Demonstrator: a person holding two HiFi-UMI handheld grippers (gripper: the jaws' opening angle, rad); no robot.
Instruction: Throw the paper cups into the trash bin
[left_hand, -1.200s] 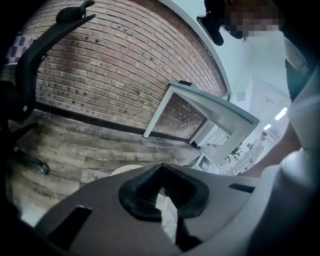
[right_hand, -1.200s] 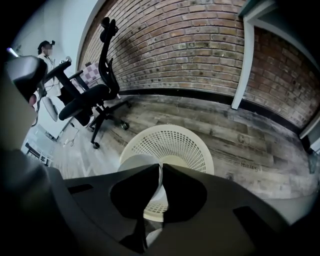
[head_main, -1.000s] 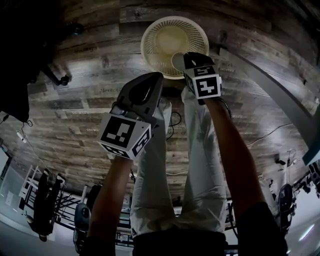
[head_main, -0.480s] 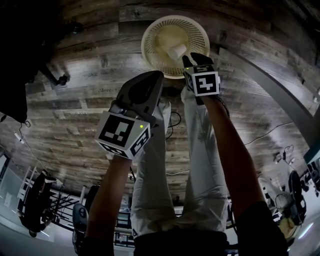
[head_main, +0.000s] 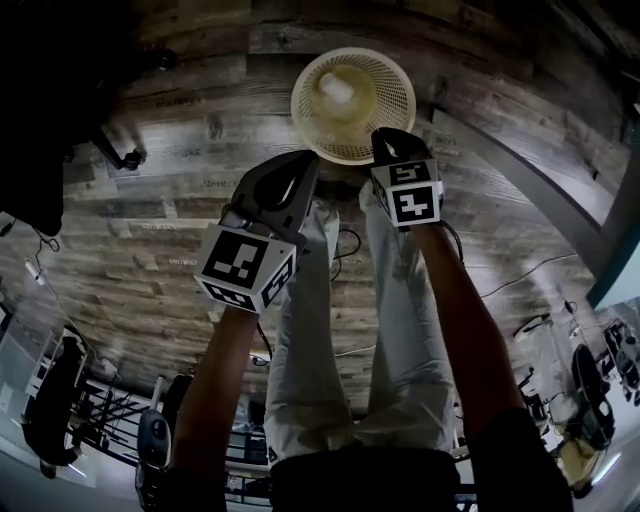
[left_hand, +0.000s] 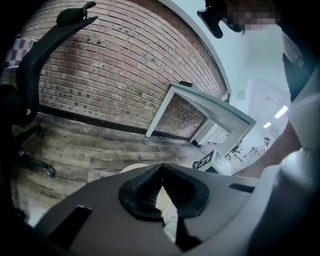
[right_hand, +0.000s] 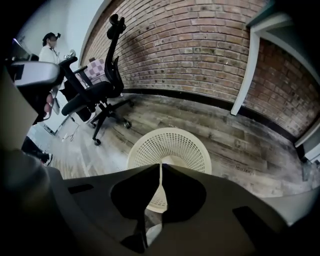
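A cream mesh trash bin (head_main: 353, 105) stands on the wooden floor. A white paper cup (head_main: 337, 88) lies inside it. My right gripper (head_main: 386, 136) hangs over the bin's near rim with its jaws closing and nothing between them. In the right gripper view the right gripper (right_hand: 160, 168) shows only a thin slit, with the bin (right_hand: 170, 145) straight ahead. My left gripper (head_main: 298, 166) hovers to the left of the bin, short of its rim, jaws together and empty. In the left gripper view the left gripper (left_hand: 161, 171) hides most of the bin (left_hand: 134, 168).
A black office chair (right_hand: 95, 95) stands left of the bin, and a brick wall (right_hand: 200, 45) runs behind it. A white table (left_hand: 210, 107) stands to the right. A person (right_hand: 50, 47) is at the far left. My trouser legs (head_main: 400, 330) fill the lower middle.
The cup left the right gripper's tip, dropped over the bin and now lies inside it. The right gripper has drawn back a little toward me. The left gripper has barely moved.
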